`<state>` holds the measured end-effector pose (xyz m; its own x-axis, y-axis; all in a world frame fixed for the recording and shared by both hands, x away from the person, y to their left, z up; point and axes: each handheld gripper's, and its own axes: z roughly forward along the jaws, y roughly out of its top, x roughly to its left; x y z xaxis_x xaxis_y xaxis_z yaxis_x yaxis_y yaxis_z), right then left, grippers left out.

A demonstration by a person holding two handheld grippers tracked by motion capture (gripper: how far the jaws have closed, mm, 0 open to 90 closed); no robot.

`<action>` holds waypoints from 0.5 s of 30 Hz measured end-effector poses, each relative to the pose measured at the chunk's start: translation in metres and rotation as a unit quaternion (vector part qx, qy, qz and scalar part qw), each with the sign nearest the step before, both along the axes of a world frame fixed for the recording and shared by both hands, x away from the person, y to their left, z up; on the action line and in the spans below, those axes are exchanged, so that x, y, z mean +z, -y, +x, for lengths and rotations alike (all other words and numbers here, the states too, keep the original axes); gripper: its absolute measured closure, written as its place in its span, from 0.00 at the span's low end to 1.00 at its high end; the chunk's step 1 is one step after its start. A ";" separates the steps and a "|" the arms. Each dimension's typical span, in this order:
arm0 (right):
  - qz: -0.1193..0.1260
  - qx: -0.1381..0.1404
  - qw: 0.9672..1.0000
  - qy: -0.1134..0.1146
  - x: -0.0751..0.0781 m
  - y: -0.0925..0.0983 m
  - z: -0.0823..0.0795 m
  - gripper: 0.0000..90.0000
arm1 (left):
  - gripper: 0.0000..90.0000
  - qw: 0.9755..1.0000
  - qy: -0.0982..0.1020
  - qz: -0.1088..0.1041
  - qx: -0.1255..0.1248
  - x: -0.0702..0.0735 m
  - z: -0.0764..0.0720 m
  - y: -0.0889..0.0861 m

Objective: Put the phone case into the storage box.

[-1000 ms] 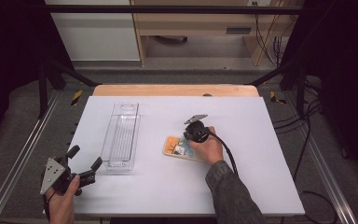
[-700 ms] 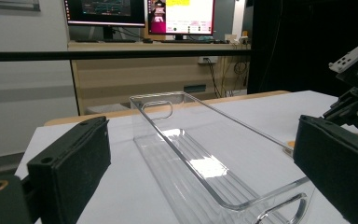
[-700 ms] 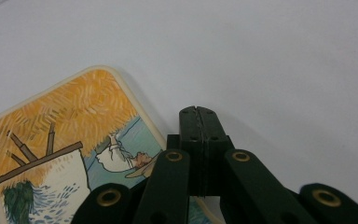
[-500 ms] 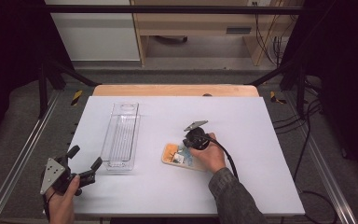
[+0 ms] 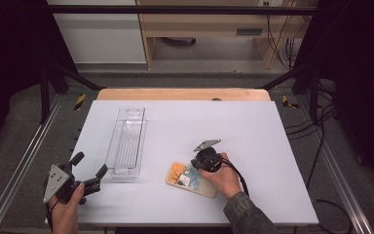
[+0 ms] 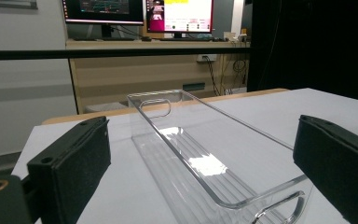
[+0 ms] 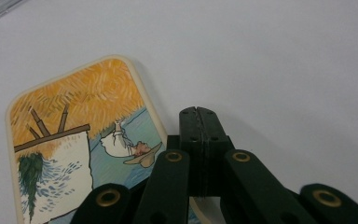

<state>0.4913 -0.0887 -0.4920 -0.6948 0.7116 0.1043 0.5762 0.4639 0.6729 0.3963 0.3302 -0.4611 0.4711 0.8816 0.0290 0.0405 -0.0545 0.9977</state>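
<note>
The right claw [image 7: 199,112] points down at the white desk [image 5: 272,131] with its two black jaws pressed flat together and nothing between them. Its tip sits on or just above the desk, right beside the edge of a flat painted card [image 7: 81,140] with rounded corners, which shows a straw-yellow field, blue water and a figure in a hat. In the high view the card [image 5: 182,178] lies flat on the desk, partly under the right claw [image 5: 205,165] and the hand that holds it.

The left claw [image 5: 85,170] stands wide open and holds nothing. A clear plastic tray [image 6: 205,154] lies directly ahead of it, its near handle end between the jaws' line of sight, not touched by either jaw.
</note>
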 end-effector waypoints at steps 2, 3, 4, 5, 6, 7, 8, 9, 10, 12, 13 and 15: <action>0.012 -0.003 1.000 0.010 0.003 0.003 -0.002 0.97 | 0.04 1.000 0.001 0.002 -0.001 0.000 0.000 0.000; 0.018 -0.007 1.000 0.012 0.005 0.005 -0.002 0.96 | 0.04 1.000 0.001 0.002 -0.001 0.000 0.000 0.000; 0.032 0.003 0.999 0.024 0.014 0.009 -0.007 0.85 | 0.04 1.000 0.000 0.004 -0.001 0.000 0.000 0.000; 0.032 0.003 0.999 0.024 0.014 0.009 -0.007 0.85 | 0.04 1.000 0.000 0.004 -0.001 0.000 0.000 0.000; 0.037 0.011 0.999 0.026 0.017 0.010 -0.009 0.79 | 0.04 1.000 0.001 0.004 -0.001 0.000 0.000 0.000; 0.028 0.028 0.998 0.047 0.026 0.013 -0.015 0.59 | 0.04 1.000 0.003 0.005 -0.001 0.001 0.000 0.000; 0.023 0.038 0.997 0.057 0.031 0.014 -0.018 0.50 | 0.04 1.000 0.003 0.007 0.000 0.001 0.000 0.000; 0.022 0.049 0.997 0.062 0.035 0.015 -0.021 0.39 | 0.04 1.000 0.003 0.007 0.000 0.001 0.000 0.000; 0.022 0.049 0.997 0.062 0.035 0.015 -0.021 0.39 | 0.04 1.000 0.003 0.006 0.001 0.000 0.000 0.000; 0.009 0.066 0.996 0.060 0.037 0.018 -0.026 0.24 | 0.04 1.000 0.003 0.006 -0.001 0.001 -0.002 0.000; -0.007 0.074 0.996 0.057 0.038 0.018 -0.029 0.18 | 0.04 1.000 0.004 0.007 0.000 0.001 -0.002 0.000; -0.028 0.084 0.995 0.053 0.038 0.019 -0.032 0.12 | 0.03 1.000 0.007 0.006 0.000 0.002 -0.003 0.000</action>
<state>0.4596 -0.1080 -0.4538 -0.8098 0.5866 -0.0118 0.4143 0.5858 0.6966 0.3931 0.3305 -0.4587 0.4708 0.8810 0.0459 0.0262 -0.0660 0.9975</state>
